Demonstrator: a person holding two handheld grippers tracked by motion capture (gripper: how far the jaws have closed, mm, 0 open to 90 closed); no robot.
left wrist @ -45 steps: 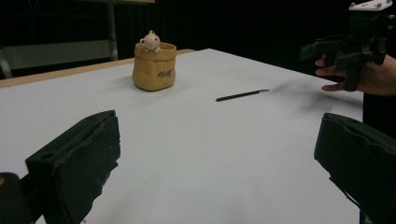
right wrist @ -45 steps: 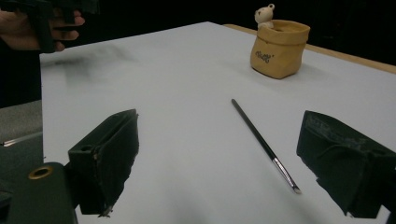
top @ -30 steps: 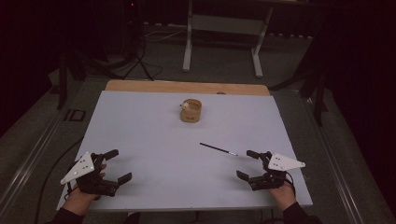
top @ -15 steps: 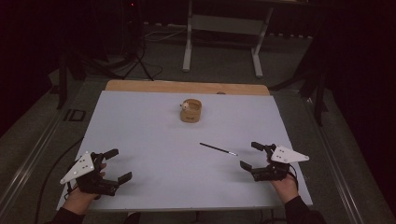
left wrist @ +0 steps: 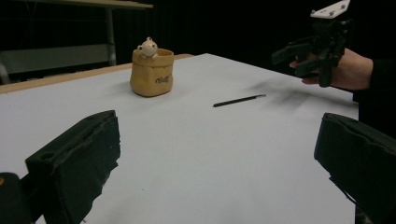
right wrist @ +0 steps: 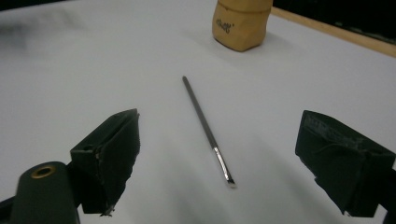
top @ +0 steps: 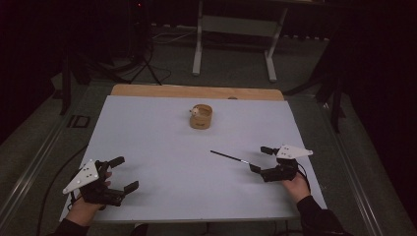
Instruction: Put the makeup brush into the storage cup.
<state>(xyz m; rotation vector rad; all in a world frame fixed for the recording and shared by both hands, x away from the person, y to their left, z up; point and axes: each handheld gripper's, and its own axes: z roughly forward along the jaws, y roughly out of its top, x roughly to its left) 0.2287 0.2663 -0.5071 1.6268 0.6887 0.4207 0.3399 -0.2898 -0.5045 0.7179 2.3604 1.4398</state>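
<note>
Between the spread right claw (right wrist: pixel 219 158) jaws lies what looks like a brush (right wrist: pixel 206 128), untouched.

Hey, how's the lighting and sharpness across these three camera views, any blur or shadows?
High view: dim, the white table lit, surroundings near black. Left gripper view: the pouch-shaped holder is fairly sharp, the near jaws soft, and a smudgy shadow lies below the right gripper. Right gripper view: the thin brush is sharp, with a glint on its metal end.
</note>
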